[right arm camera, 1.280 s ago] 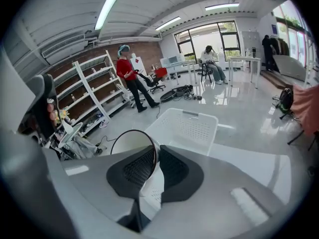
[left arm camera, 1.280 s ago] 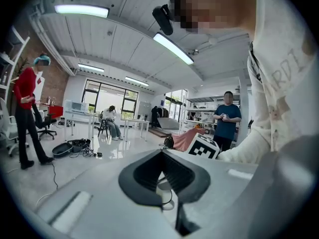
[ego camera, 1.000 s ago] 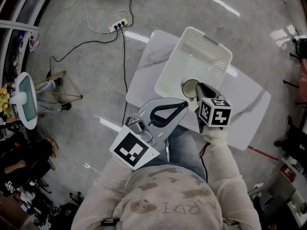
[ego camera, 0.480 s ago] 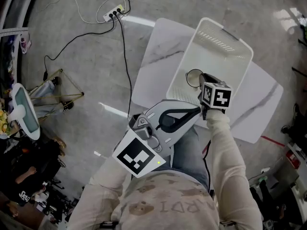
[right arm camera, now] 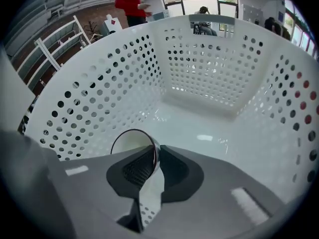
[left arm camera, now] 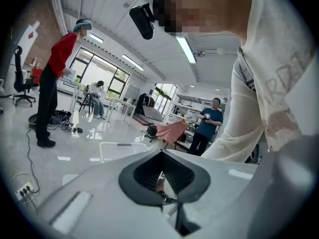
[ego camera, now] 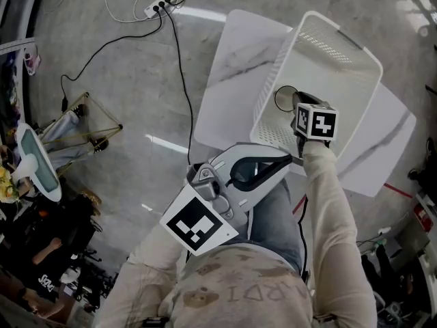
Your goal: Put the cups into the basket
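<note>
A white perforated basket (ego camera: 358, 55) stands on the white marble-look table (ego camera: 232, 67). My right gripper (ego camera: 295, 103) reaches down inside the basket, shut on the rim of a white cup (ego camera: 284, 98). In the right gripper view the cup (right arm camera: 130, 142) hangs tilted near the basket's left wall (right arm camera: 99, 93), its rim pinched at the right gripper (right arm camera: 155, 159). My left gripper (ego camera: 285, 162) is held close to my body, off the table's near edge, shut with nothing in it. In its own view the left gripper (left arm camera: 162, 178) points out across the room.
A power strip (ego camera: 158, 5) and a black cable (ego camera: 179, 67) lie on the floor left of the table. A wire-frame stand (ego camera: 89, 125) is farther left. Several people (left arm camera: 52, 83) stand in the room. Table surface shows right of the basket (ego camera: 389, 149).
My right gripper has carried the cup from the basket's near edge farther in and lower inside it. The left gripper has stayed by my body.
</note>
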A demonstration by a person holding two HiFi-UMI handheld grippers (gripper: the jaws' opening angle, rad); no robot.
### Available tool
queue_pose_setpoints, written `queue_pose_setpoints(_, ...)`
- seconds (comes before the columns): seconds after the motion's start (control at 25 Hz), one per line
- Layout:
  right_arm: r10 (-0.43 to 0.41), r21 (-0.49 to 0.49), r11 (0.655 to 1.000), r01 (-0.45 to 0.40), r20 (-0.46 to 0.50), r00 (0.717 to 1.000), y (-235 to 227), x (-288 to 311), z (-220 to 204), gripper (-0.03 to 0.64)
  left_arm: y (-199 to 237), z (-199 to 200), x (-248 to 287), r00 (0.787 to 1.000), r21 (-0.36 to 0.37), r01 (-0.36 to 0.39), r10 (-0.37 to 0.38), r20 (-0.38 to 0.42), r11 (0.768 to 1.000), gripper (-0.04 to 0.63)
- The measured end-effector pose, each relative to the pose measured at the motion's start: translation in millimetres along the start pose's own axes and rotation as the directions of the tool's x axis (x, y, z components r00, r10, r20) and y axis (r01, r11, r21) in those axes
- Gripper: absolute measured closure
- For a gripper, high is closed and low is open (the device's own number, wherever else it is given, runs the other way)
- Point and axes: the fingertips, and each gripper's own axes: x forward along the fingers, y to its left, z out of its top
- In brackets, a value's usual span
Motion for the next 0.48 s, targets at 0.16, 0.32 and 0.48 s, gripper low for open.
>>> queue_pose_setpoints(0.16,0.023,0.023,0.999,-0.023,0.008,1.000,1,4,-2,0.551,4,-6,-4,1.000,-0.007,0.004,-0.004,-0.003,1.000,0.595)
queue_pose_setpoints(0.32,0.012,0.006,1.000,-0.012,0.082,0.997,2,-10,5,0.549,-1,-5,-9,1.000,0.006,0.003,-0.003,-0.006,1.000,0.595)
queue_pose_setpoints(0.48,0.021,-0.051,0.999,-0.014,0.136,0.990,12,-34,22,0.591,-8,2,-13,1.000,0.024,0.004,-0.004,-0.006,1.000,0.595)
